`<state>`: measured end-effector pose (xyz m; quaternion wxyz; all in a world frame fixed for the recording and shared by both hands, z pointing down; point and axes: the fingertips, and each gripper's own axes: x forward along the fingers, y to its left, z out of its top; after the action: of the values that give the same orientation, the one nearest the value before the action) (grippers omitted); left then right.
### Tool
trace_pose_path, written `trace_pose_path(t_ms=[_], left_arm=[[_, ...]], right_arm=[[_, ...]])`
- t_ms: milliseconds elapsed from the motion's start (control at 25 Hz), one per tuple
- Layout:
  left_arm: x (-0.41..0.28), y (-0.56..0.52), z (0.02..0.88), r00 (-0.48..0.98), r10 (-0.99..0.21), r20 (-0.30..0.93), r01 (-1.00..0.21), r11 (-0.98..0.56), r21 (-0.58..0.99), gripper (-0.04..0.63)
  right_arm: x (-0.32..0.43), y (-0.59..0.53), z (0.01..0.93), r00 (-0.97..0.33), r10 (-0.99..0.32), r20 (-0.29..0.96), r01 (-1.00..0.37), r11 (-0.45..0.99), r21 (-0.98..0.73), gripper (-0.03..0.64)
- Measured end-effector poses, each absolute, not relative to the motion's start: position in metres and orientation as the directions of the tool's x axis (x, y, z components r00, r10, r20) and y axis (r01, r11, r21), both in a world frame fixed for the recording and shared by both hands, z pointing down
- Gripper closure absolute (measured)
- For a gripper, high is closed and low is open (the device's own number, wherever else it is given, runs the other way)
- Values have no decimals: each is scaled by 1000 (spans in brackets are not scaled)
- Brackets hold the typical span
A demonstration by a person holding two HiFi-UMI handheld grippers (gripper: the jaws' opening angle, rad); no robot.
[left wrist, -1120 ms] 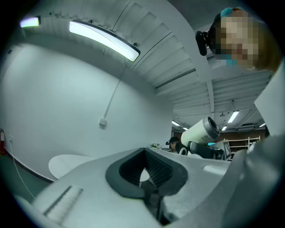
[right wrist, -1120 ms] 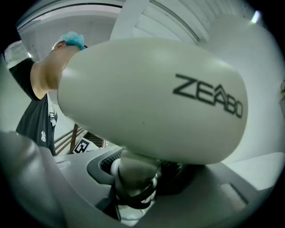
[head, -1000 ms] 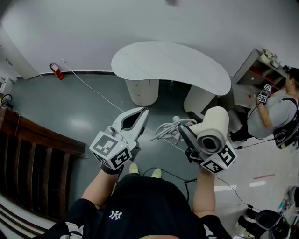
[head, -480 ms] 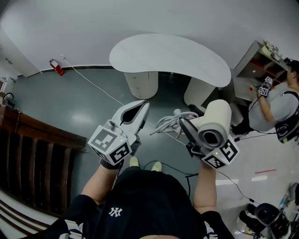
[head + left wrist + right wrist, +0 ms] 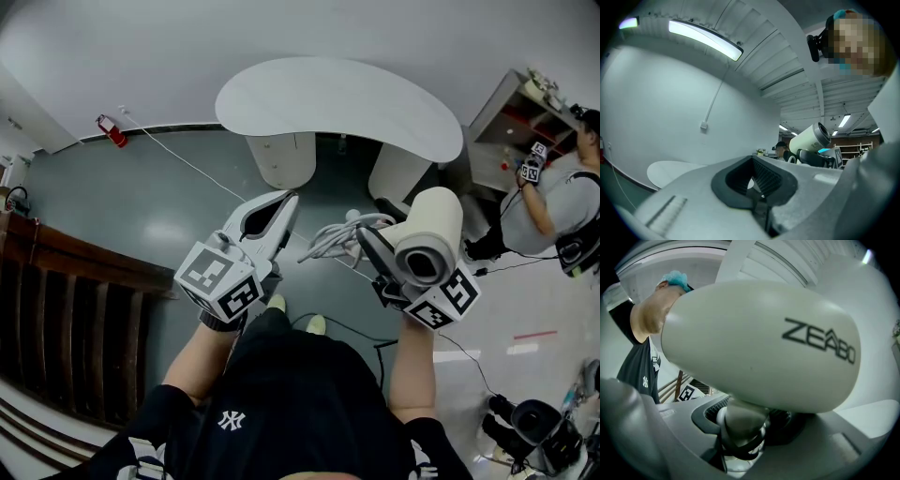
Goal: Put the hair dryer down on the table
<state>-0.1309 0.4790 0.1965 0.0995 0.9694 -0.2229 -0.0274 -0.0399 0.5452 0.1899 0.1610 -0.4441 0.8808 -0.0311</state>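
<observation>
A cream hair dryer [image 5: 427,239] is held up in front of me, and my right gripper [image 5: 380,248] is shut on its handle. In the right gripper view the dryer's body [image 5: 759,343] fills the frame and the handle [image 5: 740,425] sits between the ribbed pads. Its grey cord [image 5: 333,242] hangs in a bundle between the two grippers. My left gripper [image 5: 286,202] points level at the white kidney-shaped table [image 5: 337,98], tips together, with nothing held. The left gripper view shows its joined fingers [image 5: 752,159], the table [image 5: 670,168] beyond them and the dryer [image 5: 811,138] to the right.
The table stands on two white pedestals [image 5: 286,183] on a grey floor. A white cable [image 5: 187,173] runs to a red fire extinguisher [image 5: 112,139] by the wall. A wooden railing [image 5: 66,309] is on the left. A person [image 5: 553,220] stands at a shelf [image 5: 502,141] on the right.
Both grippers have drifted slightly toward the table, the right one still carrying the dryer. Neither grip has changed.
</observation>
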Motion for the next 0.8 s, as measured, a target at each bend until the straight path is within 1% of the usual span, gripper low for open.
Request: trace_pose_path(t_ms=[320, 600, 800], left_arm=[[-140, 472, 197, 894, -447, -16, -435, -877, 205, 595], [-137, 386, 205, 895, -445, -20, -429, -874, 230, 595], [-142, 310, 212, 895, -445, -6, -432, -872, 228, 595]], right_arm=[[-39, 540, 191, -534, -804, -262, -784, 587, -203, 391], [-37, 455, 199, -528, -823, -210, -795, 566, -218, 391], [-41, 378, 202, -520, -832, -196, -803, 554, -220, 391]])
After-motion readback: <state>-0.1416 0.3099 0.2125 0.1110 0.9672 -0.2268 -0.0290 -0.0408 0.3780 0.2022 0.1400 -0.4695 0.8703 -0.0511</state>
